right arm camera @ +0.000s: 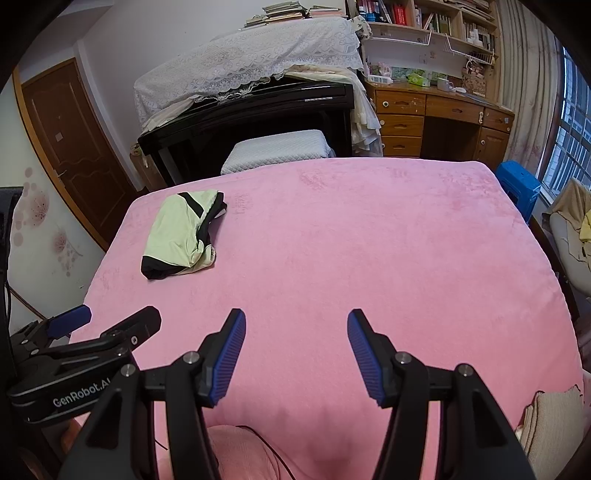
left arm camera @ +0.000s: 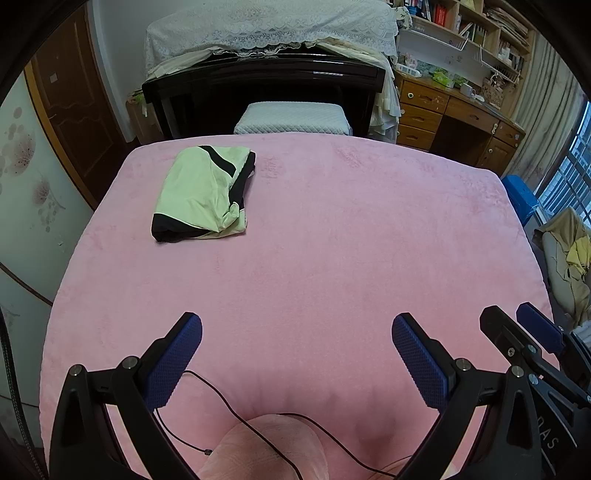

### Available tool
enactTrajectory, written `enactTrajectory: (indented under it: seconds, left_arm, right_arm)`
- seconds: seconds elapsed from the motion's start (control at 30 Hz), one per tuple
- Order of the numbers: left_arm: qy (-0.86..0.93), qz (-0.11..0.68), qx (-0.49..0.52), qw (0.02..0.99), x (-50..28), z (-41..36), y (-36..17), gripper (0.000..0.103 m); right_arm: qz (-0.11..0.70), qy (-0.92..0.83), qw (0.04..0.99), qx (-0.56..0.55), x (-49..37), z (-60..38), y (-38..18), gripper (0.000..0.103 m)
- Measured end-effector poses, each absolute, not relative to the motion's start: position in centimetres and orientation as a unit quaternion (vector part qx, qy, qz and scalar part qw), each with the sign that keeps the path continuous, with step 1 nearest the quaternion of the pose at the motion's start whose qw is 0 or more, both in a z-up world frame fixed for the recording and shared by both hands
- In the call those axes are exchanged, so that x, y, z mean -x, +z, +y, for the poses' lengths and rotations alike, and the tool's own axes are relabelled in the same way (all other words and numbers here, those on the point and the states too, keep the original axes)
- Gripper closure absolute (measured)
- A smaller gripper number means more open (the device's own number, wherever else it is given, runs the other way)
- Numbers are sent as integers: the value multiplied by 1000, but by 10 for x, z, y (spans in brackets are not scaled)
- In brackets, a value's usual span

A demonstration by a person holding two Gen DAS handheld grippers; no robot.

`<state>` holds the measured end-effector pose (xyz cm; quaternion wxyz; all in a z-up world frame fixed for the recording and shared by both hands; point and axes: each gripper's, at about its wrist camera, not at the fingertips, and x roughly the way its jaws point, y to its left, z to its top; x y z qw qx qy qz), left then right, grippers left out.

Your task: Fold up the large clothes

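My left tool [left arm camera: 297,328], black-framed with blue ribbed pads, sits at the bottom of the left wrist view with its fingers spread wide and nothing between them. My right tool [right arm camera: 296,325] is the same: wide apart, empty, hanging low over the near edge of the pink plush-covered surface [right arm camera: 369,258]. Each tool shows in the other's view, just beside it, so the two are close together.

The task's thing, a pale green garment with black panels [left arm camera: 205,194], lies in the upper left of both frames, well apart from both tools. It looks already gathered into a compact bundle, though one corner near its lower right is bunched rather than flat.

My main worry is the thin dark cable [left arm camera: 236,410] trailing across the pink cloth at the bottom centre, just between and below the fingers of the left tool. If I reach forward carelessly a finger could snag it and drag it along. The plush cover itself may also ride up if a pad pinches it along with the garment. With the tools this close, swinging both toward the left could knock them together.

Beyond the surface stand a black piano [left arm camera: 258,81] under a white lace cloth [left arm camera: 273,26], a white quilted stool [left arm camera: 291,118], a wooden desk [right arm camera: 443,114] and a blue plastic stool [right arm camera: 517,184]. None of them blocks the way to the garment.
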<state>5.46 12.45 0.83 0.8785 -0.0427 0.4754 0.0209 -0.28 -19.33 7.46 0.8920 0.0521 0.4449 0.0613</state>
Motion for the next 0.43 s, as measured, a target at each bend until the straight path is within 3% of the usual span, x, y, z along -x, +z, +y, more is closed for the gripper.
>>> enactTrajectory:
  seconds: [0.43]
  left_arm:
    - [22,477,41,878,-48,126,8,1]
  right_arm:
    - [445,60,892,-52,5,-194,74,45]
